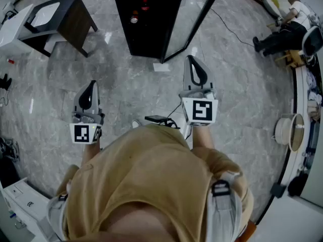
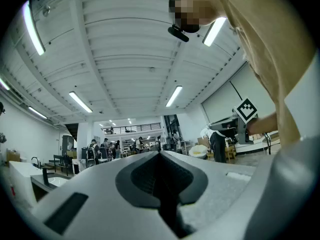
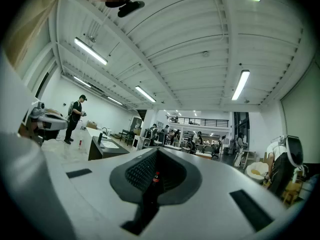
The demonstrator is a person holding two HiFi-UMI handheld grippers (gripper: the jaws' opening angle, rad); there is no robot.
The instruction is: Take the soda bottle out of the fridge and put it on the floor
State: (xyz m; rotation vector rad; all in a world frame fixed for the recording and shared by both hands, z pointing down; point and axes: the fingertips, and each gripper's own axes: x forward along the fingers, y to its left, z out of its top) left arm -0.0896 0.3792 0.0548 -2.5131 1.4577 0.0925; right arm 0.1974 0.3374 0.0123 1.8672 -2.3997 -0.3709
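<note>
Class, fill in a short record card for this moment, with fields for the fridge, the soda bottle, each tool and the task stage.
Fridge: black fridge standing on the grey floor, its glass door swung open
Soda bottle: red-capped soda bottle, upright inside the fridge
Left tool: left tool, jaws together, holding nothing, well short of the fridge
Right tool: right tool, jaws together, holding nothing, pointed at the fridge
Task stage: bottle not yet taken out
</note>
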